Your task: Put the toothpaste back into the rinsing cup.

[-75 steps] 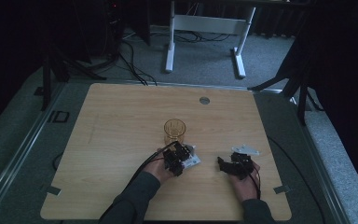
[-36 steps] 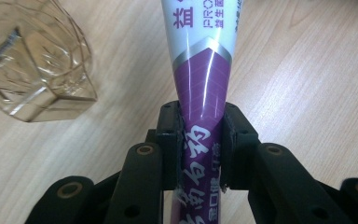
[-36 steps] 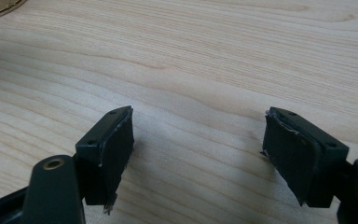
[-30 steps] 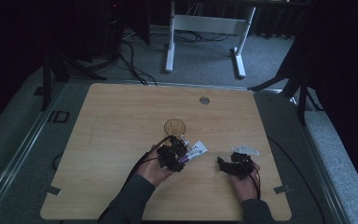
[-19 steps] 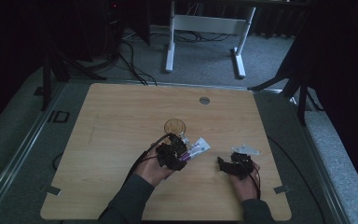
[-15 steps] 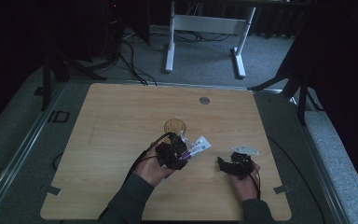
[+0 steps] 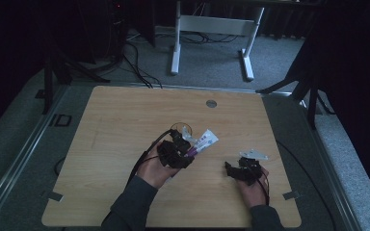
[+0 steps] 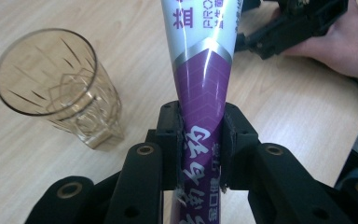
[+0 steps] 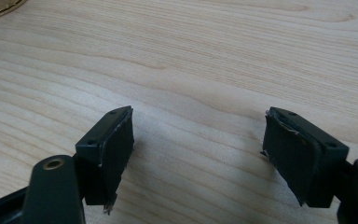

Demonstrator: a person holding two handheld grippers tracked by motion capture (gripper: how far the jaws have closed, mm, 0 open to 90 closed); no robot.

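Clamping the tube [image 8: 200,107], left tongs [image 8: 200,154] hide its cap.

The tube [image 8: 204,93] bears white Chinese characters and cut-off letters "PRO".

We note the glass [image 7: 181,130] mid-table [image 7: 115,120], just behind our left gripper [image 7: 185,153]; the tube [image 7: 203,142] lies right of the glass; right gripper [image 7: 231,169] sits well right.

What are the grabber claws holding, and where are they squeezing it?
The left gripper squeezes a toothpaste tube around its purple lower part. The right gripper is open, holding nothing.
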